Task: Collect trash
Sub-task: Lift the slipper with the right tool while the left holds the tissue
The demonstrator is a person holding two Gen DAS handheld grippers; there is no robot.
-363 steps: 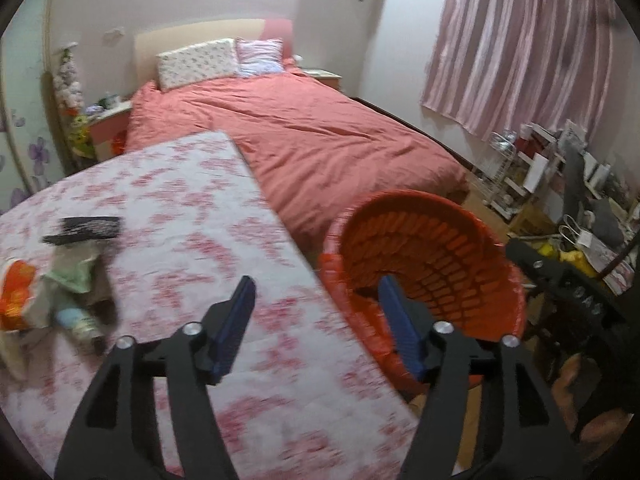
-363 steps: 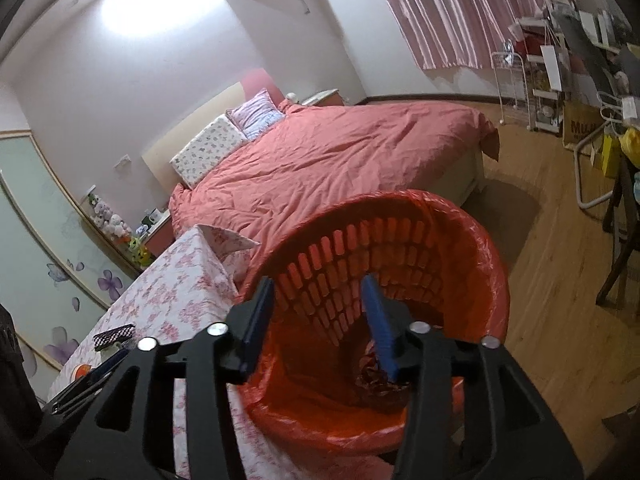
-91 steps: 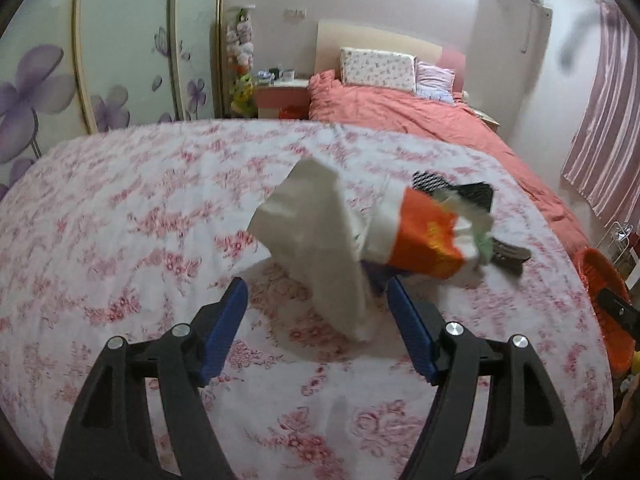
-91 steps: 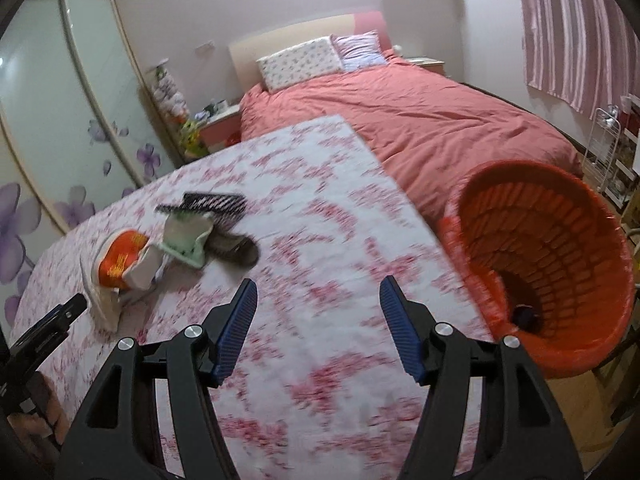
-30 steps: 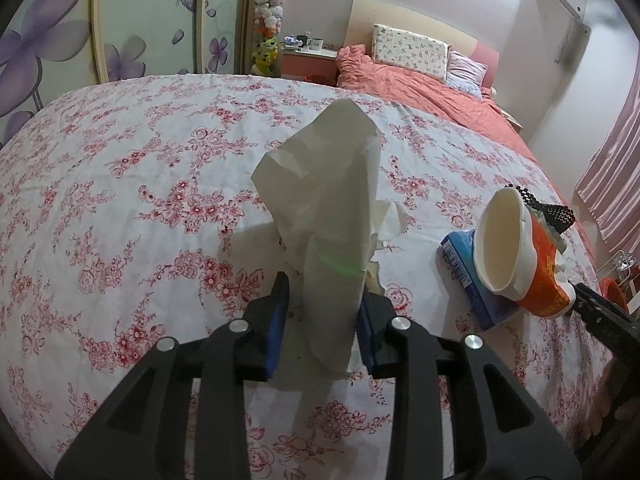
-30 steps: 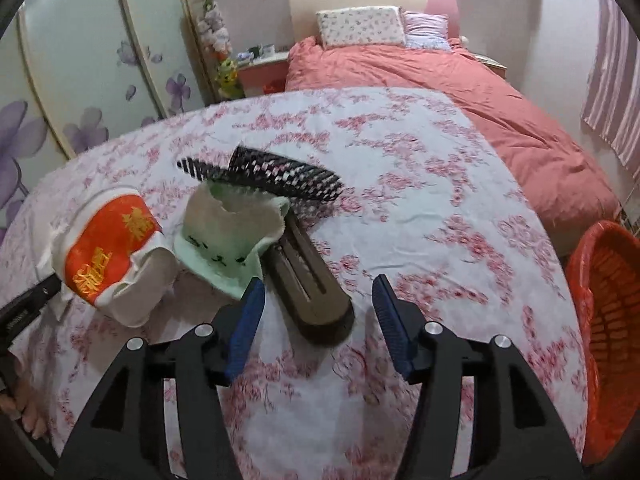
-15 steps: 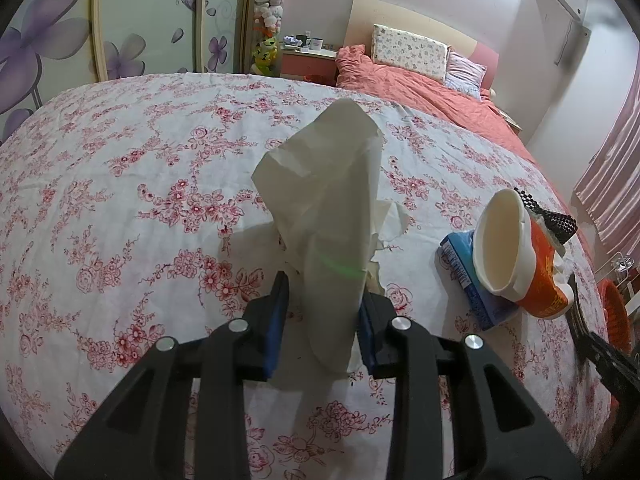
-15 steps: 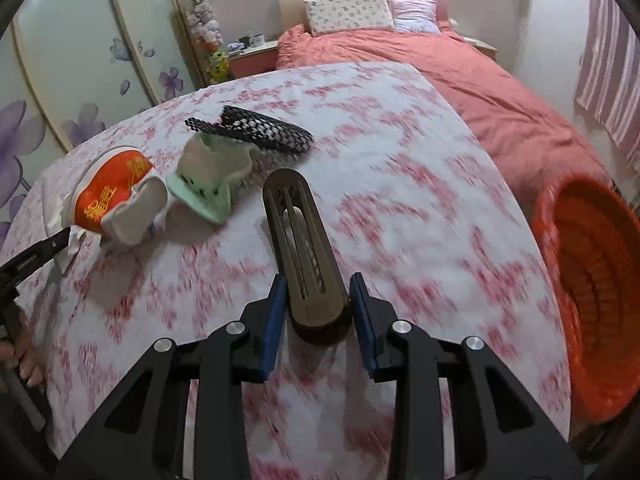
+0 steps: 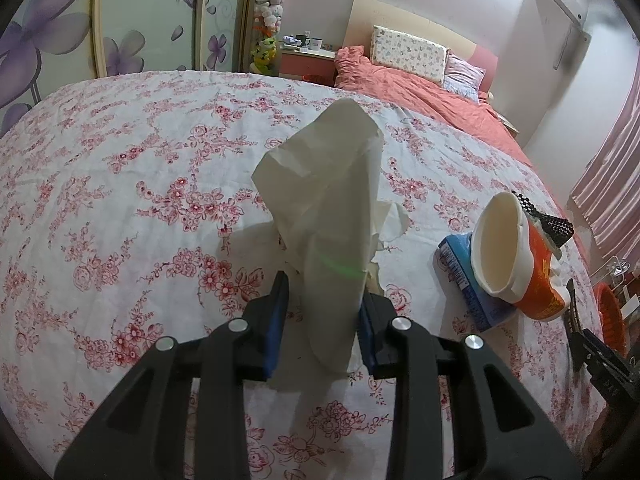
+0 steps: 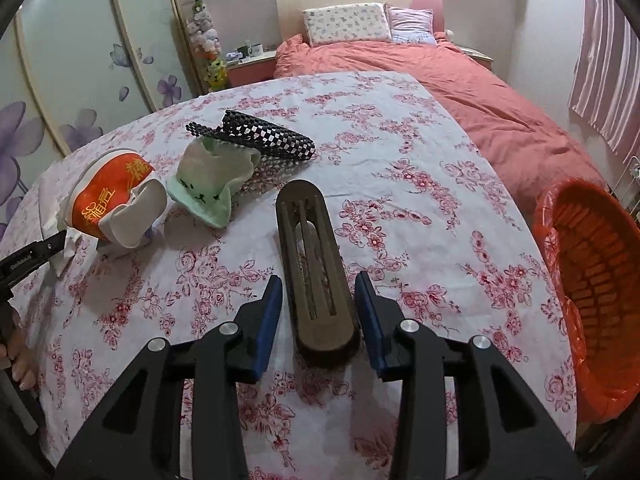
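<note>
My left gripper [image 9: 322, 296] is shut on a crumpled white tissue [image 9: 328, 200] that stands up from the flowered tablecloth [image 9: 120, 184]. To its right lie an orange and white paper cup [image 9: 516, 256] on its side and a blue packet [image 9: 464, 280]. In the right wrist view a long brown slotted tray [image 10: 314, 264] sits between the pads of my right gripper [image 10: 318, 300]. Those jaws are opening, with a thin gap showing beside the tray. Further left are the cup [image 10: 108, 200], a pale green bag [image 10: 208, 188] and a black checkered mesh [image 10: 264, 136].
An orange basket [image 10: 592, 264] lined with a red bag stands off the table's right edge. A bed [image 10: 480, 92] with a salmon cover lies beyond the table. The left gripper's tip [image 10: 36, 256] and a hand show at the left edge.
My right gripper closed around the brown tray and drew it away from the cup and green bag; its jaws now stand slightly wider. The left gripper and tissue have not moved.
</note>
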